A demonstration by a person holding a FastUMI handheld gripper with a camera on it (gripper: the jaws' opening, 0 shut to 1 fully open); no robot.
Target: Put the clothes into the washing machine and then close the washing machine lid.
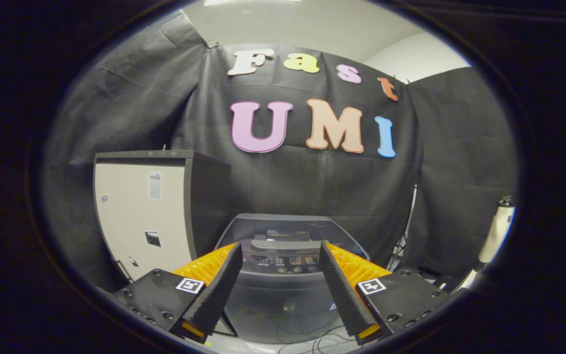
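While the gripper [279,255] is being held with fingers spread apart and empty, the washing machine [283,275] is being framed just beyond them.

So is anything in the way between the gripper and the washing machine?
Nothing visible is. The gripper is open with nothing between its fingers, and the washing machine sits straight beyond them, its lid raised at the back. The cabinet stands off to one side.
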